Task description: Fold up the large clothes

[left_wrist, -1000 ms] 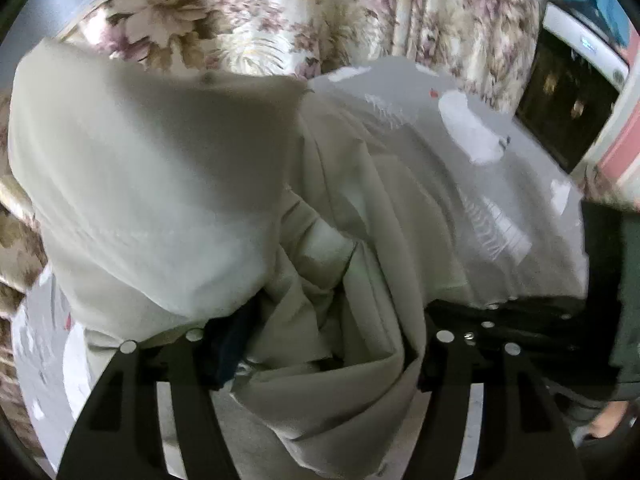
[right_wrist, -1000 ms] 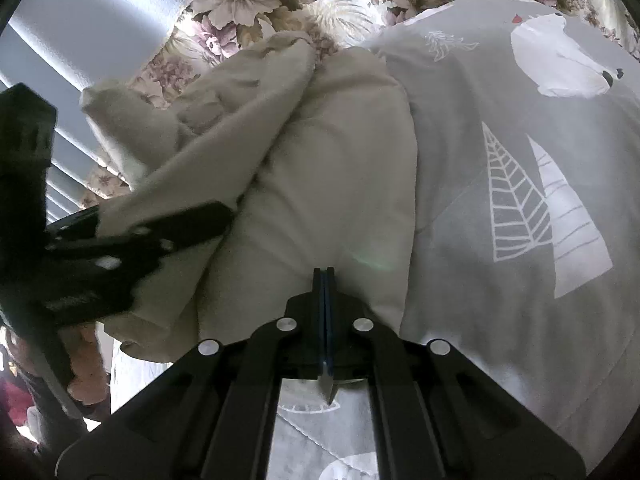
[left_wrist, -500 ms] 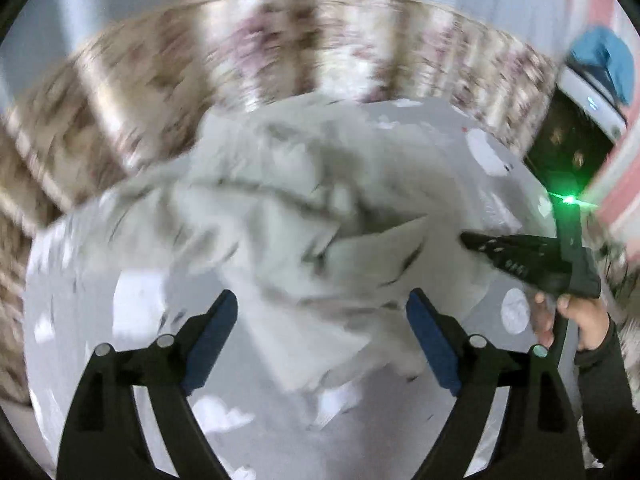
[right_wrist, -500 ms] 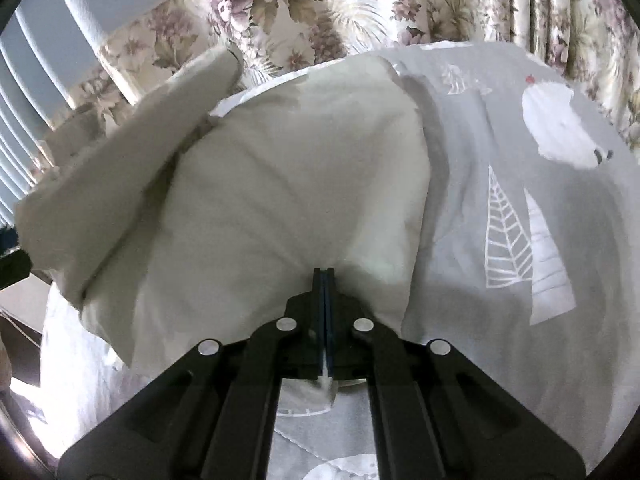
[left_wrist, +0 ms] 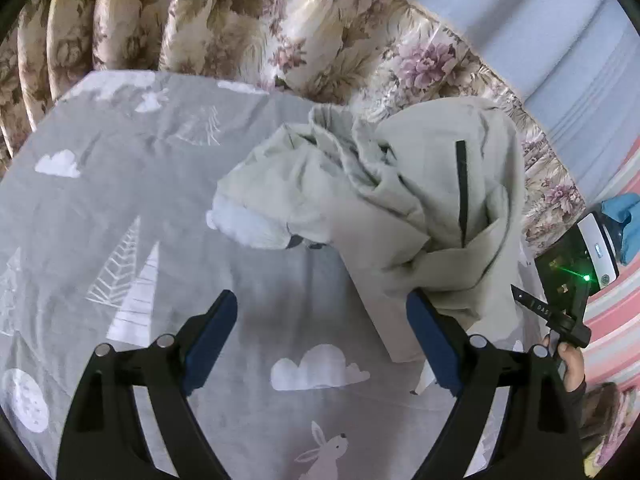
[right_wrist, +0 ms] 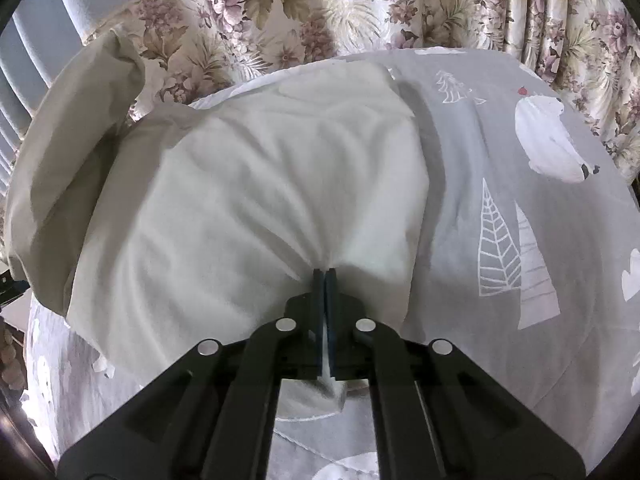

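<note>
A large pale beige garment [left_wrist: 400, 200] with a dark zipper lies crumpled on the grey printed bedspread [left_wrist: 120, 184]. My left gripper [left_wrist: 320, 320] is open and empty above the spread, the garment's near edge beside its right finger. My right gripper [right_wrist: 325, 276] is shut on the garment's near edge [right_wrist: 260, 200], which spreads away from its tips with creases. The right gripper also shows at the right edge of the left wrist view [left_wrist: 548, 312], held by a hand.
Floral curtains [right_wrist: 360, 8] hang behind the bed. A black device with a green light [left_wrist: 576, 264] stands at the right edge. The grey bedspread [right_wrist: 520, 240] lies bare right of the garment.
My left gripper has let go of the garment, opened and pulled back left. The garment dropped onto the bed and spread flatter. My right gripper has kept its hold.
</note>
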A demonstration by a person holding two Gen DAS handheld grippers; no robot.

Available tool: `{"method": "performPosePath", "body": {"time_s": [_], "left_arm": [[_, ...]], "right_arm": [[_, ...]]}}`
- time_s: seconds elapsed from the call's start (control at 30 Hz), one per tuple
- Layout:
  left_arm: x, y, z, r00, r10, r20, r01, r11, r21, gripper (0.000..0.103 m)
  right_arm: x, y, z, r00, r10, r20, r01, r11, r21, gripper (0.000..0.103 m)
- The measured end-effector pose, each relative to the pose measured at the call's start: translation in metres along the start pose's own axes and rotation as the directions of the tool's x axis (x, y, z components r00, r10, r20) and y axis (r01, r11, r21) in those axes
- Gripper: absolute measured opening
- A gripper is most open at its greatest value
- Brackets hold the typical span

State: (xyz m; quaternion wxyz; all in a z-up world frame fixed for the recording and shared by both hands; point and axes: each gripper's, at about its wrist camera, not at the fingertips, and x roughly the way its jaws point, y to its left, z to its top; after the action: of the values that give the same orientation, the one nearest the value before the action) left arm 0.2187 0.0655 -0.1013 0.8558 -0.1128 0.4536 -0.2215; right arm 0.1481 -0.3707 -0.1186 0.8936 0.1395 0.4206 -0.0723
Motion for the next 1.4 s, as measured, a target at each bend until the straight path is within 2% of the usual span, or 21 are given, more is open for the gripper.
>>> {"method": "performPosePath", "body": {"time_s": [0.07, 0.17, 0.23, 0.3, 0.37, 0.43, 0.5, 0.6, 0.77, 0.87, 0.9, 0.93, 0.97, 1.03, 1.17, 1.3, 1.4], "left_arm": [[-0.005, -0.001, 0.002, 1.000, -0.013, 0.013, 0.013, 1.000, 0.008, 0.087], [-0.008, -0.003, 0.015, 0.996, -0.088, 0.022, 0.089, 0.996, -0.030, 0.087], [-0.009, -0.002, 0.024, 0.980, -0.196, 0.034, 0.198, 0.976, -0.086, 0.087], [-0.004, -0.006, 0.031, 0.963, -0.268, 0.024, 0.269, 0.954, -0.130, 0.087], [0.006, -0.016, 0.036, 0.960, -0.280, -0.018, 0.275, 0.952, -0.132, 0.087], [0.017, -0.028, 0.036, 0.963, -0.260, -0.063, 0.252, 0.961, -0.115, 0.087], [0.025, -0.034, 0.038, 0.970, -0.235, -0.061, 0.226, 0.966, -0.124, 0.087], [0.033, -0.043, 0.045, 0.962, -0.266, -0.062, 0.255, 0.955, -0.150, 0.088], [0.052, -0.078, 0.055, 0.969, -0.219, -0.119, 0.216, 0.976, -0.035, 0.091], [0.067, -0.093, 0.055, 0.979, -0.154, -0.135, 0.162, 0.986, 0.046, 0.090], [0.070, -0.101, 0.054, 0.984, -0.122, -0.127, 0.134, 0.987, 0.091, 0.079], [0.073, -0.107, 0.052, 0.988, -0.096, -0.125, 0.112, 0.986, 0.127, 0.051], [0.077, -0.113, 0.052, 0.988, -0.088, -0.130, 0.108, 0.983, 0.150, 0.041], [0.081, -0.126, 0.051, 0.988, -0.099, -0.122, 0.119, 0.979, 0.168, 0.035], [0.085, -0.173, 0.046, 0.994, -0.048, -0.099, 0.077, 0.947, 0.312, 0.030], [0.105, -0.230, 0.031, 0.989, 0.008, -0.149, 0.064, 0.878, 0.474, 0.027], [0.125, -0.262, 0.013, 0.980, 0.053, -0.192, 0.065, 0.824, 0.563, 0.027]], "right_arm": [[0.001, 0.003, 0.001, 1.000, -0.013, 0.001, 0.013, 1.000, -0.010, 0.002], [0.002, 0.004, 0.001, 1.000, -0.021, 0.004, 0.021, 1.000, -0.017, 0.002], [0.002, 0.003, 0.000, 1.000, -0.017, 0.008, 0.017, 1.000, -0.018, 0.002], [0.002, 0.003, -0.001, 1.000, -0.014, 0.010, 0.014, 1.000, -0.019, 0.002], [0.002, 0.003, -0.001, 1.000, -0.016, 0.009, 0.016, 1.000, -0.020, 0.002], [0.002, 0.004, -0.001, 1.000, -0.024, 0.010, 0.024, 0.999, -0.029, 0.002], [0.002, 0.006, -0.001, 0.999, -0.030, 0.013, 0.031, 0.999, -0.037, 0.002], [0.002, 0.006, -0.001, 0.999, -0.036, 0.014, 0.037, 0.999, -0.035, 0.002], [-0.001, 0.007, 0.003, 0.999, -0.036, 0.029, 0.037, 0.999, -0.023, 0.002], [-0.001, 0.008, 0.006, 0.999, -0.038, 0.038, 0.039, 0.999, -0.022, 0.002], [-0.001, 0.009, 0.006, 0.998, -0.042, 0.041, 0.043, 0.999, -0.030, 0.002], [-0.001, 0.010, 0.007, 0.998, -0.044, 0.045, 0.046, 0.998, -0.041, 0.002], [0.000, 0.010, 0.008, 0.998, -0.043, 0.046, 0.045, 0.998, -0.048, 0.002], [0.004, 0.008, 0.007, 0.999, -0.031, 0.043, 0.033, 0.999, -0.040, 0.002], [0.005, -0.001, 0.004, 0.998, 0.025, 0.049, -0.025, 1.000, -0.011, 0.002], [-0.006, -0.016, 0.007, 0.994, 0.079, 0.071, -0.081, 0.996, 0.030, 0.002], [-0.012, -0.021, 0.012, 0.994, 0.050, 0.096, -0.050, 0.999, -0.011, 0.002]]}}
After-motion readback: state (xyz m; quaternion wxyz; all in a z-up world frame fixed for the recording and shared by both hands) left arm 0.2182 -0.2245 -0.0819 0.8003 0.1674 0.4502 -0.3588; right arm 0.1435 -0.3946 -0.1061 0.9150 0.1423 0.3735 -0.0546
